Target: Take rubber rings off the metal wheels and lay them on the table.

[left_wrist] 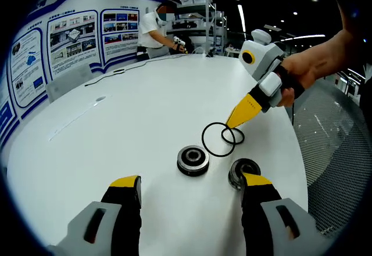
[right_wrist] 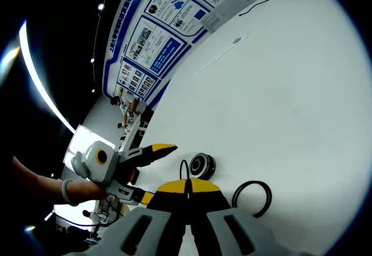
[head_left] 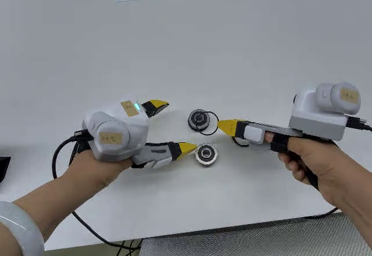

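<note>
We have the right tongs [head_left: 225, 127] pressed together on a thin black rubber ring [left_wrist: 203, 138]. In the right gripper view it shows edge-on, a dark line rising from between the shut yellow tips. The ring sits low over the white desk [head_left: 174, 47], just beside the farther silver metal wheel [head_left: 199, 119] and, as far as we can tell, clear of it. A second black rubber ring [right_wrist: 234, 198] lies flat on the desk near the right tongs. The left tongs [head_left: 172, 126] are spread wide and hold nothing, with one yellow tip close by the nearer silver metal wheel [head_left: 206, 154].

We judge the step in hand to be laying the pinched ring down. To do it well, we should carry it sideways away from the wheels and lower it until the loop lies flat on bare desk. Only then should we part the tips, so it does not spring or roll. Whether either wheel carries another ring we cannot tell. The left tongs look well placed to steady the nearer wheel.
</note>
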Available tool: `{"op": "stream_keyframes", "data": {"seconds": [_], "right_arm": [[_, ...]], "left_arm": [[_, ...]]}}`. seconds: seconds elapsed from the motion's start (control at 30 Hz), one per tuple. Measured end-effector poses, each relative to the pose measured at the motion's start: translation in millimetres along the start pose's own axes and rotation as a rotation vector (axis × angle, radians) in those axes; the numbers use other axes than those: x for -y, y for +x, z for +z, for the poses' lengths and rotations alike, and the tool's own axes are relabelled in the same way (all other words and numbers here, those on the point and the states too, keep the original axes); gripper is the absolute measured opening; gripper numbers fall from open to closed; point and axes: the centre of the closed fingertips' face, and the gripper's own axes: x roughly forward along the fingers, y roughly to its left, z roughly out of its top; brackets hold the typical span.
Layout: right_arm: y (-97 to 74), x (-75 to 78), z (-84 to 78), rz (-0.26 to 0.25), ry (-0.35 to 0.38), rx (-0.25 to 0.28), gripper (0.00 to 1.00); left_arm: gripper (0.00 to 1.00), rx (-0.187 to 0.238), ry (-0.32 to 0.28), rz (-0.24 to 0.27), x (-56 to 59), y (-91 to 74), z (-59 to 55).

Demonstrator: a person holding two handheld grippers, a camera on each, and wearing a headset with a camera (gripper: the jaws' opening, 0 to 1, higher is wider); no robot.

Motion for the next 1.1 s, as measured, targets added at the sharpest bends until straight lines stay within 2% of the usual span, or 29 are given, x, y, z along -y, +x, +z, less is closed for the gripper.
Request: {"op": "stream_keyframes", "data": {"seconds": [0.07,0.3,0.43,0.53,0.83,1.1], "right_arm": [[-6.8,6.8,-0.7,-0.018,0.012,0.009,0.02],[-24.8,25.7,0.2,-0.073,0.038,0.034,0.02],[-31.1,37.4,-1.7,-0.119,0.026,0.023,0.02],[-34.8,42.9,-2.4,-0.133,0.036,0.023,0.02],[-38.2,51.3,-10.0,-0.167,0.044,-0.007,0.03],[-42.7,55.8,-15.2,-0.209,-0.034,-0.046,0.08]], "left_arm": [[0.73,-0.009,-0.008,0.003,-0.2,-0.9,-2.3],[0.72,-0.016,-0.011,0.007,-1.6,-3.8,-7.0],[0.72,-0.014,-0.012,0.008,-2.2,-4.8,-7.1],[0.71,-0.014,-0.014,0.009,-2.4,-5.6,-6.9],[0.69,-0.014,-0.013,0.006,-1.2,-5.5,-6.8],[0.68,-0.014,-0.013,0.003,-0.6,-5.5,-6.5]]}}
